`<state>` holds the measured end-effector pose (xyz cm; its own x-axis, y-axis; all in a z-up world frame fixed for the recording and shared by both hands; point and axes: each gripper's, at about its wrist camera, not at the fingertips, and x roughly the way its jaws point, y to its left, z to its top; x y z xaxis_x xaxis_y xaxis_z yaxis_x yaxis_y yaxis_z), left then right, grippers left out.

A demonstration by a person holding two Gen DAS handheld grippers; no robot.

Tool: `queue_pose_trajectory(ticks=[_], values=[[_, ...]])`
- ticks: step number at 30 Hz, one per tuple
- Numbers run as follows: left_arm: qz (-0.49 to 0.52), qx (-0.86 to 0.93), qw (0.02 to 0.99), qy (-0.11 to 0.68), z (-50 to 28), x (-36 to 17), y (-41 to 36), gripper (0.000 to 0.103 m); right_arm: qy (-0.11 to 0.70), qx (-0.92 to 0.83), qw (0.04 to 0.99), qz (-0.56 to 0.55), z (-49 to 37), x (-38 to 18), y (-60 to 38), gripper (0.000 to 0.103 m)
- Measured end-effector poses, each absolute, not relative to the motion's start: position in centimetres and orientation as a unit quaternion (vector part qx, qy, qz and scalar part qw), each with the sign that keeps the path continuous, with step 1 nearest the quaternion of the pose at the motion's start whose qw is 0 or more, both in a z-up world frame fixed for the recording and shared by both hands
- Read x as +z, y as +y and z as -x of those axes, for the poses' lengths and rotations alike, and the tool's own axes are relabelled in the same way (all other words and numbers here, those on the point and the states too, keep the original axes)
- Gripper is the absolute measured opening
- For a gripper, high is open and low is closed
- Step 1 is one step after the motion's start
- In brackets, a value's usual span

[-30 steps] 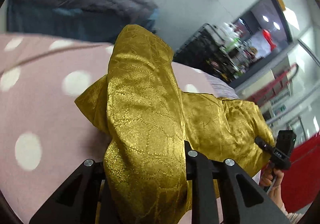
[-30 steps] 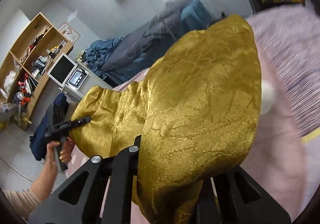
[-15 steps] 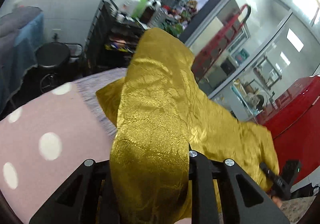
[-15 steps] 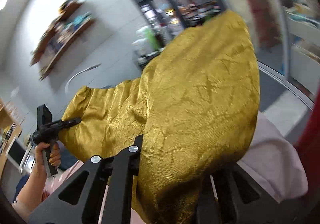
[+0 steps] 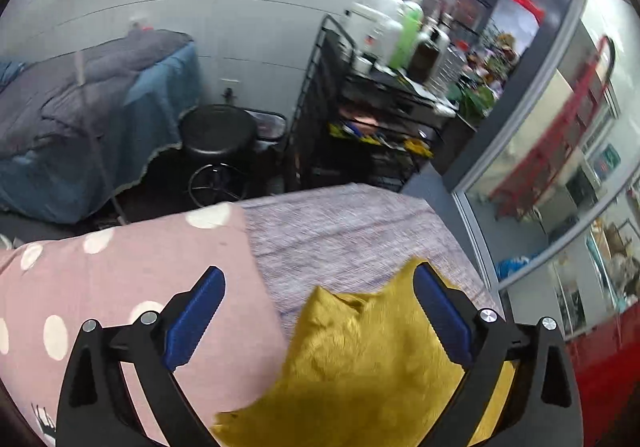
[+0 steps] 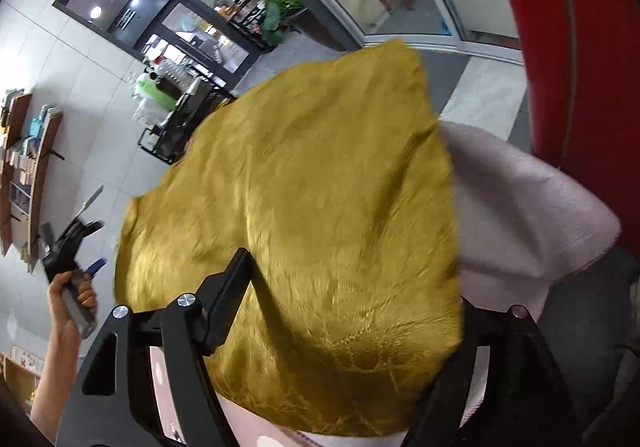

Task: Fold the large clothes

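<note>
- Pink dotted bedcover point(image 5: 120, 287) receives my golden garment point(image 5: 360, 359), dropped so the fold settles.
- Left tongs point(image 5: 316, 311) opening, cloth loose between.
- Right tongs point(image 6: 344, 287) opening, fabric draped across.

no legible text or labels

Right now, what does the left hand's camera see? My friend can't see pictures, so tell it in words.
The left gripper is opening, and a crumpled gold cloth lies loose between its blue pads. The cloth rests on a pink polka-dot cover and a purple-grey blanket. Behind are a black stool and a cluttered shelf cart.
</note>
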<state>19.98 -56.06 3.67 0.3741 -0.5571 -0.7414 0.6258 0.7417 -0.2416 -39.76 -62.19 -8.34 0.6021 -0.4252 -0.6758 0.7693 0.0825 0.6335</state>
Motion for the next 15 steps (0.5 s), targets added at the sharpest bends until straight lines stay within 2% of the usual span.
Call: queue_pose_trajectory(ticks=[3, 5, 10, 15], values=[[-0.059, -0.347, 0.841, 0.411, -19.5, 4.6, -52.5, 0.093, 0.167, -0.434, 0.721, -0.513, 40.2, -7.9, -62.1, 0.073], [-0.096, -0.351, 0.848, 0.385, -17.7, 4.9, -51.1, 0.093, 0.174, -0.448, 0.723, -0.497, 40.9, -7.7, -61.6, 0.082], [-0.186, -0.397, 0.844, 0.310, -10.0, 5.2, -48.5, 0.097, 0.195, -0.476, 0.733, -0.444, 41.5, -5.9, -59.3, 0.083], [-0.229, -0.445, 0.820, 0.278, -2.2, 3.7, -46.8, 0.097, 0.230, -0.520, 0.743, -0.352, 40.6, -2.6, -55.6, 0.083]])
